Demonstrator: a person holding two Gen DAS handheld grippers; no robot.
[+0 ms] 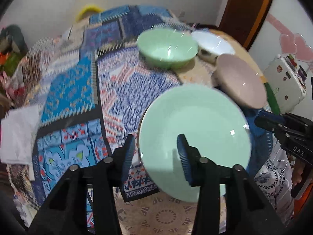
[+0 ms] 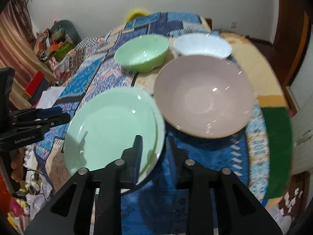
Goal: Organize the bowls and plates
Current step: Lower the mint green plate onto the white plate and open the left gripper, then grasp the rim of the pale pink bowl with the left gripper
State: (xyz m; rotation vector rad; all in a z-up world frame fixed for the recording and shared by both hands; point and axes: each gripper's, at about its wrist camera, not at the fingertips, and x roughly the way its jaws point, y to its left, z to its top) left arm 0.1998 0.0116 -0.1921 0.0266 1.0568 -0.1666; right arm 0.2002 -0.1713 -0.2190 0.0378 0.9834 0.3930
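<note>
Closest to the left claw point(image 1: 155, 157) is a green plate point(image 1: 195, 137). The claw's two fingers are spread apart, one on each side of the plate's near edge. One finger is outside the rim and the other is over the inside of the plate. I cannot tell if they touch it. The plate looks tipped up, with its far edge higher.

The right claw point(image 2: 153, 156) is at the same green plate point(image 2: 113, 131), on its other side. One finger is over the inside of the plate and the other is outside the rim, over the blue cloth point(image 2: 195, 176). The fingers are spread with a gap, and I cannot tell if they pinch the rim.

Just past the plate sits a big pink bowl point(image 2: 203, 96). From the right claw's camera, the plate and the pink bowl look very close, nearly touching at their edges.

Farther back there is a green bowl point(image 2: 141, 53), and right beside it a white bowl point(image 2: 202, 44). All the dishes rest on a bed covered with a blue patterned blanket point(image 1: 78, 82). A white paper point(image 1: 17, 133) lies on the blanket, off to the left side.

At the far end something yellow point(image 2: 137, 12) peeks up near the white wall point(image 2: 78, 0).
</note>
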